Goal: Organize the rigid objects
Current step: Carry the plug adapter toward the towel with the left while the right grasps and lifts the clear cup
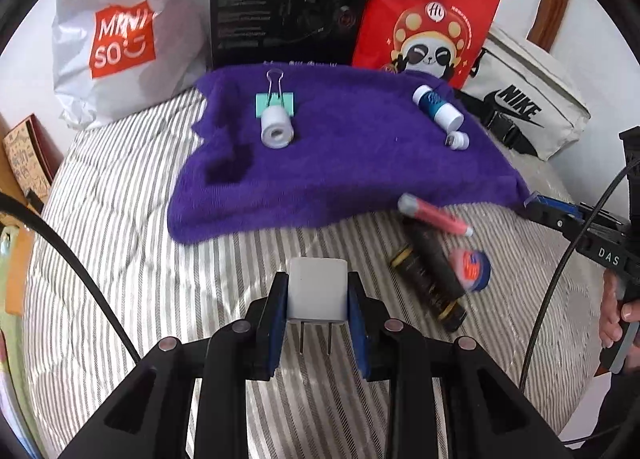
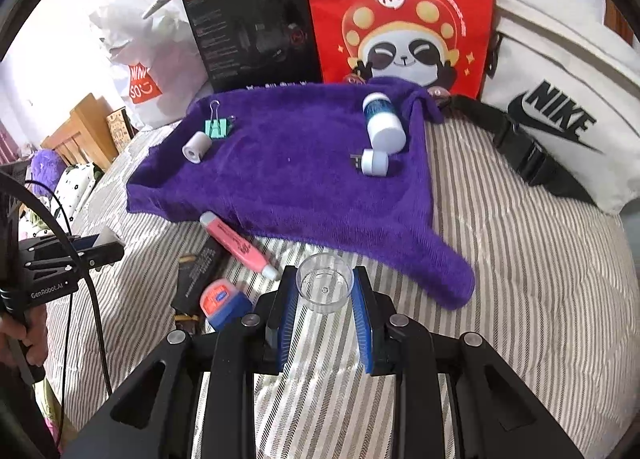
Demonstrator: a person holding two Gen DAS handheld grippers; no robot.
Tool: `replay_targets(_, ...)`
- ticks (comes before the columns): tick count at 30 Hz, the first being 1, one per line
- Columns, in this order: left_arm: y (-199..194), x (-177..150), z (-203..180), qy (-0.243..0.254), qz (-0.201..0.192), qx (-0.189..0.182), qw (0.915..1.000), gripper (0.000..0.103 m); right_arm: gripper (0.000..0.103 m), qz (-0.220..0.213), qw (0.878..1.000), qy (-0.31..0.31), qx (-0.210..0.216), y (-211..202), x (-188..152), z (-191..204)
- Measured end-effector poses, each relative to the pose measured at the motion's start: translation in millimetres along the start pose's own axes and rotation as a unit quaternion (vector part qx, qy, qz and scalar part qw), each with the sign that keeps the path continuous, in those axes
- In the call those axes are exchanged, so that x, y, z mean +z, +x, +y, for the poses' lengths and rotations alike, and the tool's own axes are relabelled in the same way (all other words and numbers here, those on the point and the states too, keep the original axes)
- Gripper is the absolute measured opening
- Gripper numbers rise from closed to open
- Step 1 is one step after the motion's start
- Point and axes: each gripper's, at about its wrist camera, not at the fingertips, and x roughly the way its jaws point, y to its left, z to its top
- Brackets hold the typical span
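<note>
Fingers [image 1: 280,299] of the left gripper [image 1: 317,295] clamp one white plug [image 1: 317,287], hiding its sides. Right gripper [image 2: 325,291] pinches one clear cup [image 2: 325,283]. Four items lie on the purple towel [image 2: 288,179].

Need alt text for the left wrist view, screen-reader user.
The left claw grips a white plug adapter, prongs toward the camera, above a striped bedspread. Ahead, a purple towel holds a binder clip, tape roll and blue-white bottle.

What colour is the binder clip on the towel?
Mint green body with silver wire handles; the binder clip shows best in the left wrist view, lying on the purple towel.
</note>
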Motion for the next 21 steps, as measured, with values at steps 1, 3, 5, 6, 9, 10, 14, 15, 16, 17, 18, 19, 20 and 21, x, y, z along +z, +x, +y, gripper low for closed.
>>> replay_targets(1, -1, 3, 0, 0.001, -0.003, -0.001, 1.0000, 0.027, 0.027, -0.001, 1.000, -0.003, -0.001, -1, 3, 1)
replay_targets(3, -2, 8, 0, 0.003, -0.006, -0.005, 1.0000, 0.027, 0.027, -0.003, 1.000, -0.006, -0.002, -1, 7, 2)
replay_targets(5, -3, 14, 0, 0.004, -0.010, -0.003, 0.9999, 0.027, 0.027, -0.004, 1.000, -0.008, -0.002, -1, 10, 2)
replay_targets(6, -3, 18, 1, 0.003, -0.011, -0.004, 0.9999, 0.027, 0.027, -0.004, 1.000, -0.008, -0.003, -1, 12, 2)
replay_targets(9, -4, 26, 4, 0.000, -0.016, -0.005, 0.9999, 0.027, 0.027, -0.007, 1.000, -0.008, -0.001, 0, 18, 3)
replay_targets(10, -4, 29, 5, 0.000, -0.018, -0.006, 0.9998, 0.027, 0.027, -0.008, 1.000, -0.006, 0.002, 0, 19, 2)
replay_targets(14, -4, 39, 9, -0.004, -0.023, -0.013, 0.9997, 0.027, 0.027, -0.011, 1.000, 0.000, 0.003, 1, 27, -2)
replay_targets(15, -3, 41, 9, -0.003, -0.024, -0.012, 0.9996, 0.027, 0.027, -0.010, 1.000, 0.001, 0.002, 2, 29, -3)
replay_targets(16, -3, 44, 10, -0.002, -0.025, -0.011, 0.9996, 0.027, 0.027, -0.009, 1.000, 0.001, 0.002, 3, 31, -4)
replay_targets(17, -3, 46, 11, -0.003, -0.028, -0.008, 0.9996, 0.027, 0.027, -0.009, 1.000, 0.001, 0.001, 4, 33, -5)
replay_targets(18, -2, 48, 12, -0.003, -0.027, -0.009, 0.9996, 0.027, 0.027, -0.009, 1.000, 0.001, -0.001, 5, 35, -6)
replay_targets(19, -1, 51, 13, -0.003, -0.025, -0.010, 0.9996, 0.027, 0.027, -0.009, 1.000, 0.000, -0.003, 6, 37, -7)
replay_targets(20, 0, 53, 13, -0.004, -0.026, -0.008, 0.9996, 0.027, 0.027, -0.009, 1.000, 0.000, -0.005, 7, 40, -9)
replay_targets(21, 1, 55, 14, -0.004, -0.027, -0.007, 0.9996, 0.027, 0.027, -0.009, 1.000, 0.000, -0.006, 10, 43, -10)
